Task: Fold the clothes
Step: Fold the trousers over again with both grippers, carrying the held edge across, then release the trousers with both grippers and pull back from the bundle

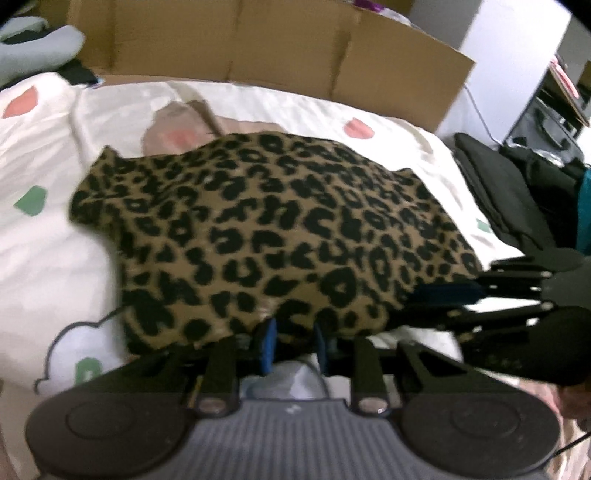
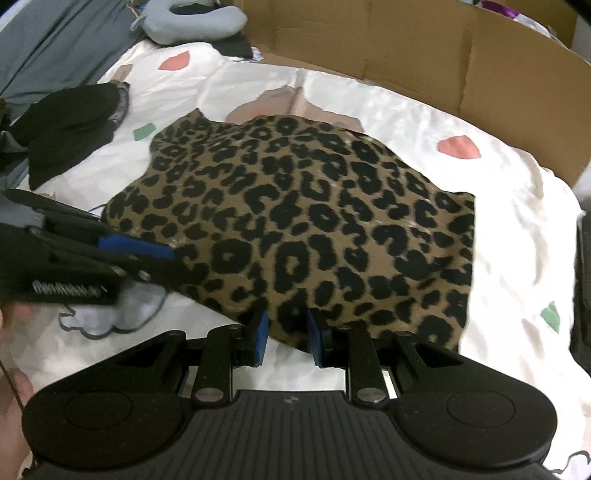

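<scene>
The leopard-print garment (image 2: 295, 229) lies spread on my bed, on the white duvet (image 2: 517, 236) with its pink and green shapes; its near edge is lifted toward both cameras, and the far part rests flat across the middle of the bedding.

My left hand-held gripper (image 1: 293, 341) is clenched on the near hem; the blue pads (image 1: 269, 343) sit on either side of a pinch of the cloth, with the fabric bunched between them. In the right wrist view that same tool comes in from the left edge, its blue pad pressed onto the garment's near left corner.

My right hand-held gripper (image 2: 286, 332) likewise grasps the near edge of the garment, further along toward my right; cloth fills the gap between its pads (image 2: 262, 334). In the left wrist view it reaches in from the right side, its fingers lying over the garment's near right corner.

A brown cardboard box (image 2: 424, 48) stands along the far side of the bed, just beyond the duvet; a grey-blue neck pillow (image 2: 192, 24) lies at the far left, near the box's end; a black garment (image 2: 70, 125) sits on the duvet to the left, apart from the leopard print; dark bags (image 1: 517, 199) rest off the bed's right side.
</scene>
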The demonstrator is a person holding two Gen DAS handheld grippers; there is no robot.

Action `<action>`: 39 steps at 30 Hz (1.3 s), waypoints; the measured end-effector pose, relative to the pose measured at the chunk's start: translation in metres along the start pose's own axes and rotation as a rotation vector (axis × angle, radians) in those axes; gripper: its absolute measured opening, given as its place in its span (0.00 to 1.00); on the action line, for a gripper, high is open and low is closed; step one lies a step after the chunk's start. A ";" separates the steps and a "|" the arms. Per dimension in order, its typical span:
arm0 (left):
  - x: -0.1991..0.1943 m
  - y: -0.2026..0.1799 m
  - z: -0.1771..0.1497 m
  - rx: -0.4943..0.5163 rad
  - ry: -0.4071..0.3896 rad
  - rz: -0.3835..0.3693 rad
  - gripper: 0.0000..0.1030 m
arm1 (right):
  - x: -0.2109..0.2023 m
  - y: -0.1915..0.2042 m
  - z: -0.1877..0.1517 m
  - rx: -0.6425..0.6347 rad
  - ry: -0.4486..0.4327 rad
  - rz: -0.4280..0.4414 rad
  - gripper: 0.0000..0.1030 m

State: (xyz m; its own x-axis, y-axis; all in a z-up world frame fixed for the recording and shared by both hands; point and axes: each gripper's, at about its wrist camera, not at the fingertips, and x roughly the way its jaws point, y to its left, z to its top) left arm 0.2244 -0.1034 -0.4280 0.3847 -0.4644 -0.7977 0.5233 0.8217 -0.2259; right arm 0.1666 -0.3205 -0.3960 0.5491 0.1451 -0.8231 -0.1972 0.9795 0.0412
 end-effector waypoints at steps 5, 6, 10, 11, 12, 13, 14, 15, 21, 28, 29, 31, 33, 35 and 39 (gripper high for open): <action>-0.008 0.017 -0.001 -0.036 -0.011 0.042 0.20 | -0.003 -0.017 -0.004 0.040 0.006 -0.042 0.28; -0.009 0.020 -0.001 -0.041 -0.013 0.050 0.20 | -0.004 -0.020 -0.005 0.048 0.007 -0.051 0.28; -0.013 0.031 -0.004 -0.056 -0.018 0.075 0.20 | -0.007 -0.031 -0.010 0.058 0.012 -0.078 0.27; -0.014 0.034 -0.005 -0.061 -0.018 0.079 0.19 | -0.008 -0.033 -0.011 0.061 0.013 -0.083 0.27; -0.015 0.036 -0.006 -0.064 -0.017 0.090 0.19 | -0.008 -0.035 -0.012 0.066 0.013 -0.087 0.27; -0.015 0.039 -0.007 -0.068 -0.015 0.103 0.19 | -0.009 -0.037 -0.013 0.071 0.013 -0.093 0.27; -0.016 0.041 -0.007 -0.071 -0.014 0.115 0.20 | -0.010 -0.039 -0.014 0.076 0.011 -0.104 0.27; -0.017 0.043 -0.008 -0.073 -0.013 0.122 0.20 | -0.010 -0.040 -0.015 0.077 0.011 -0.119 0.27; -0.024 0.052 -0.011 -0.084 -0.011 0.157 0.20 | -0.017 -0.048 -0.019 0.109 0.012 -0.152 0.27; -0.035 0.060 -0.012 -0.130 -0.009 0.187 0.28 | -0.033 -0.053 -0.021 0.166 0.008 -0.163 0.28; -0.036 0.060 -0.012 -0.132 -0.010 0.184 0.29 | -0.033 -0.053 -0.022 0.181 0.011 -0.156 0.28; -0.038 0.061 -0.011 -0.136 -0.012 0.178 0.32 | -0.034 -0.056 -0.025 0.214 0.012 -0.141 0.28; -0.040 0.062 -0.011 -0.140 -0.015 0.172 0.35 | -0.033 -0.059 -0.027 0.253 0.012 -0.122 0.29; -0.042 0.062 -0.011 -0.144 -0.017 0.166 0.35 | -0.032 -0.063 -0.029 0.302 0.020 -0.102 0.29; -0.040 0.062 -0.010 -0.153 -0.013 0.149 0.35 | -0.022 -0.077 -0.036 0.446 0.042 -0.038 0.30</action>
State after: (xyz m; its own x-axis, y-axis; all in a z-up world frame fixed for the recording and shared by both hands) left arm 0.2343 -0.0307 -0.4159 0.4591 -0.3374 -0.8218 0.3386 0.9217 -0.1893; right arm 0.1407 -0.4038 -0.4017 0.5135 0.1109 -0.8509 0.1972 0.9498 0.2428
